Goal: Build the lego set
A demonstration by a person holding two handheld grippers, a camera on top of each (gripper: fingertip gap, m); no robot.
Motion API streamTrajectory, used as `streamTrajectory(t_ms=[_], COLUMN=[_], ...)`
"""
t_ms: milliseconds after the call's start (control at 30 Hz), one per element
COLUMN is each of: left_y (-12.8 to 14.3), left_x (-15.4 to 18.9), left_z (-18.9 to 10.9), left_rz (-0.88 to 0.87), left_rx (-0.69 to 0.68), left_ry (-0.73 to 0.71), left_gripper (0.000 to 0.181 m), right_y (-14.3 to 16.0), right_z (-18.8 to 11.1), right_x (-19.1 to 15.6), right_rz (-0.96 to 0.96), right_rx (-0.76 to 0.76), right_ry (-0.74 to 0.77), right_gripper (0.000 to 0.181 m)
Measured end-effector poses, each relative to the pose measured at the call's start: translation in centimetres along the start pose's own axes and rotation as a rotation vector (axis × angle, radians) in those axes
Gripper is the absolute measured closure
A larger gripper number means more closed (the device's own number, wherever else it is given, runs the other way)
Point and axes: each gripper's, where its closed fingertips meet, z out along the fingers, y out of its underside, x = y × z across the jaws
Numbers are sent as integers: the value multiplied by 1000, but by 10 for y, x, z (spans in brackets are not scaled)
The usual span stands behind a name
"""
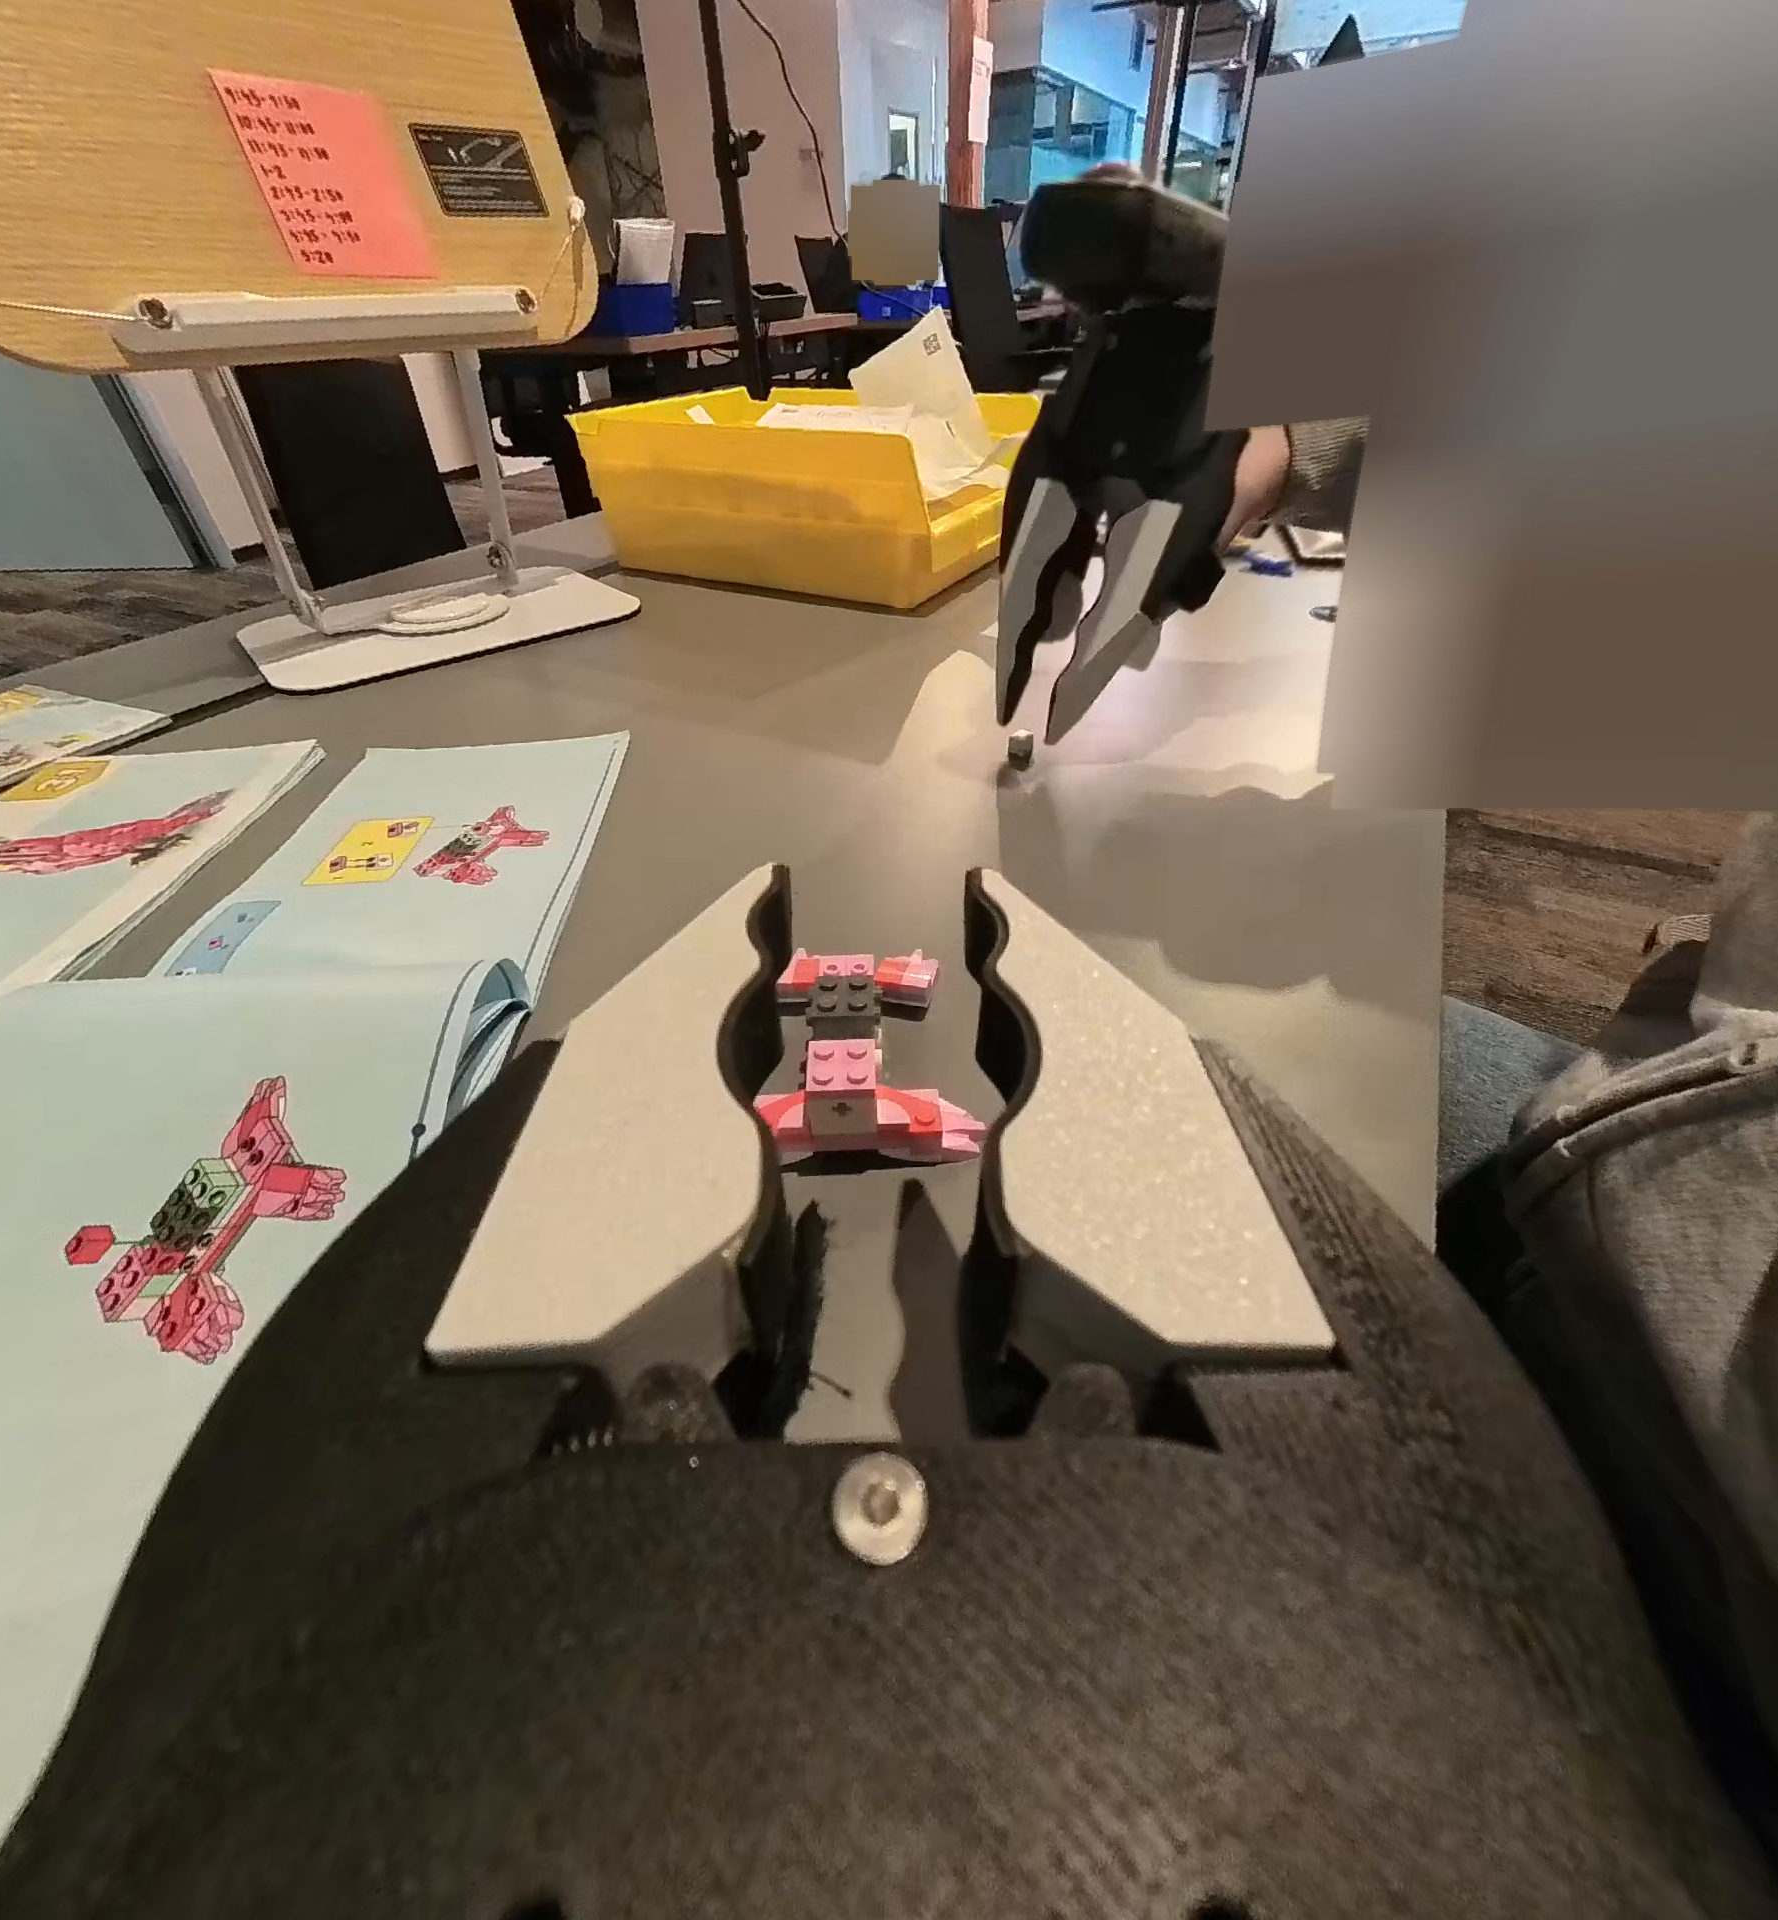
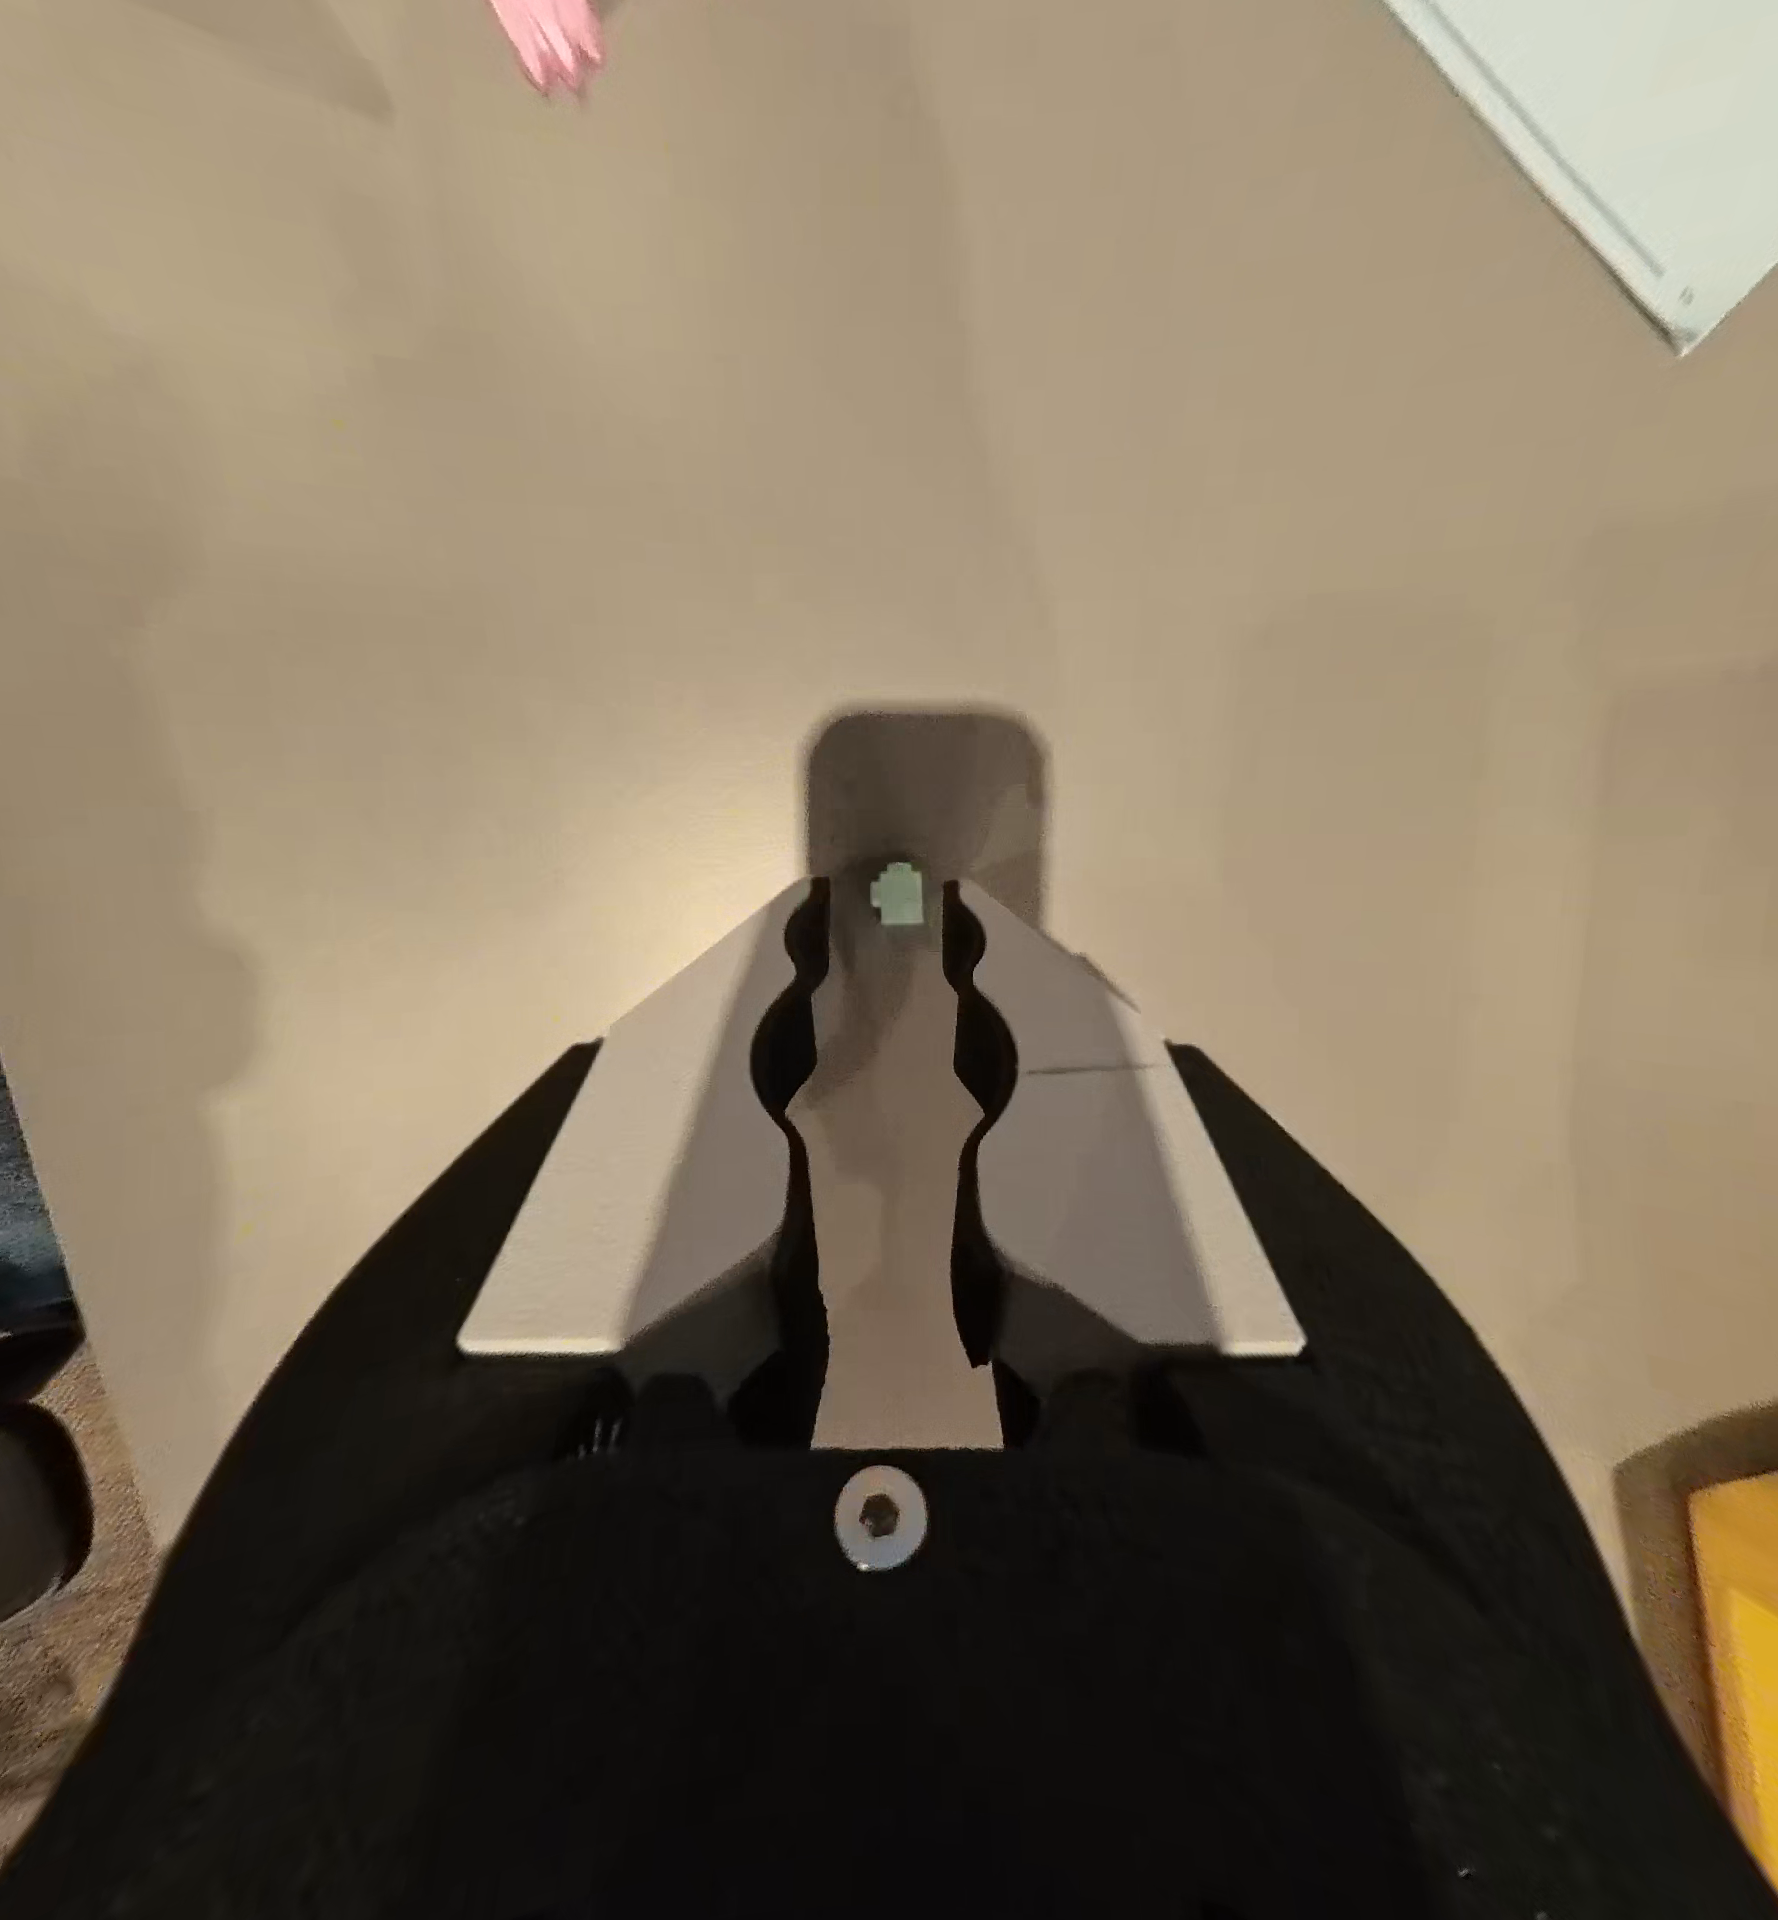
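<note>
The left gripper (image 1: 877,914) has its fingers spread around the pink lego model (image 1: 857,1060). At 1 o'clock, the right gripper (image 2: 885,883), fingers spread, hangs over a tiny green brick (image 2: 897,896) on the desk (image 2: 449,520).

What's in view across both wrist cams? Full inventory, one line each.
pink and dark grey lego build: 1, on table between left fingers, untouched
small pale green lego piece: 1, on table at right fingertips
light blue instruction booklets: several, table left
yellow plastic bin: 1, holds papers, table back
wooden book stand with pink note: 1, back left
grey table: 1
left gripper: open, around build
right gripper: open, over green piece
</note>
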Motion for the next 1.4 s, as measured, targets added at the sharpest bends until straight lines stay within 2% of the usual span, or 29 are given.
streamTrajectory(t_ms=[67, 100, 167, 233, 300, 367, 433, 467, 567, 667, 767, 900, 1033, 1100, 1133, 1200, 1267, 1333, 1400], left_y=[0, 0, -1, -1, -3, -19, -42, -50, -63, -63, -63, -66, -66, -60, -56, -48, -37, -19, 3], left_x=[0, 0, 0, -4, -10, -9, 7, 10, 11, 22, 28, 41, 49, 49, 51, 45, 40, 34, 27], left_z=[0, 0, -1, 0, 5, 15, 29, 34, 45, 53, 57, 63, 75, 82, 86, 93, 103, 115, 125], left_rz=[2, 4, 9, 26, 73, 25, -127, -211, -360, -401, -400, -346, -316, -295, -274, -171, -66, 49, 181], left_rx=[0, 2, 7, 3, -4, 41, 140, 179, 248, 221, 202, 172, 122, 53, 2, -112, -282, -499, -726], left_ry=[-2, -4, -12, -45, -121, -178, -95, -67, -35, 17, 8, 41, 51, 42, 52, 51, 122, 212, 278], left_gripper=[149, 149, 147, 143, 140, 146, 150, 150, 151, 154, 156, 174, 172, 175, 175, 174, 174, 174, 174], right_y=[6, 4, -7, -36, -80, -122, -152, -162, -183, -193, -193, -184, -173, -165, -161, -148, -131, -106, -76], right_z=[4, 5, 5, 2, -6, -19, -28, -31, -43, -50, -54, -58, -60, -58, -58, -60, -70, -85, -94], right_x=[2, 4, 7, 4, -9, -18, -27, -29, -43, -62, -72, -76, -77, -74, -76, -68, -31, 18, 60], right_rz=[21, 38, 95, 191, 307, 334, 202, 87, -311, -575, -668, -718, -755, -739, -735, -685, -507, -322, -208], right_rx=[-28, -12, 56, 222, 465, 697, 838, 862, 846, 803, 798, 784, 754, 751, 779, 820, 861, 926, 931], right_ry=[-7, -10, -6, -42, -139, -156, -21, 125, 560, 783, 841, 862, 880, 851, 817, 728, 656, 660, 736], right_gripper=[165, 173, 174, 175, 174, 174, 174, 174, 174, 174, 174, 174, 175, 174, 169, 142, 125, 124, 125])
